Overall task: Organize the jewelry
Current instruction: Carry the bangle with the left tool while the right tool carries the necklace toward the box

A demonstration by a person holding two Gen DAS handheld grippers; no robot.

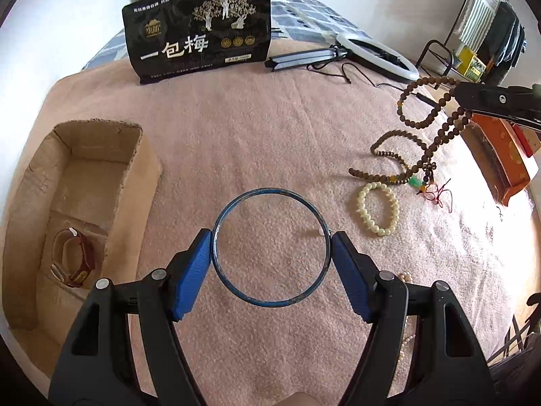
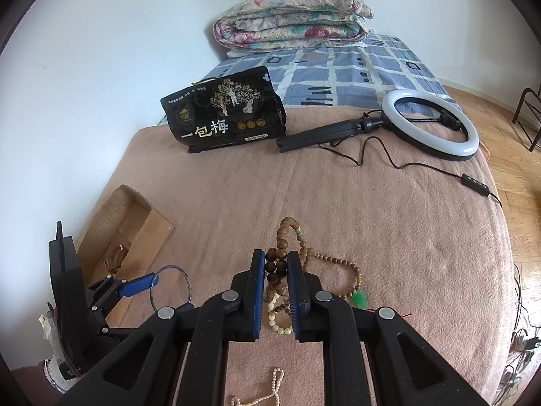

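Two grippers each hold jewelry above the blanket [image 1: 270, 135]: the left gripper [image 1: 270, 253] pinches a stiff, light bangle [image 1: 216, 237] across its rim, the right gripper [image 2: 275, 291] clamps limp, dangling wooden beads [image 2: 274, 267].

White walls [image 2: 118, 34], wood floor [image 2: 507, 128], blanketed bed [image 2: 405, 220]

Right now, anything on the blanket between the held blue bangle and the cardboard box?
Nothing: in the left wrist view only bare pink blanket lies between the blue bangle and the cardboard box.
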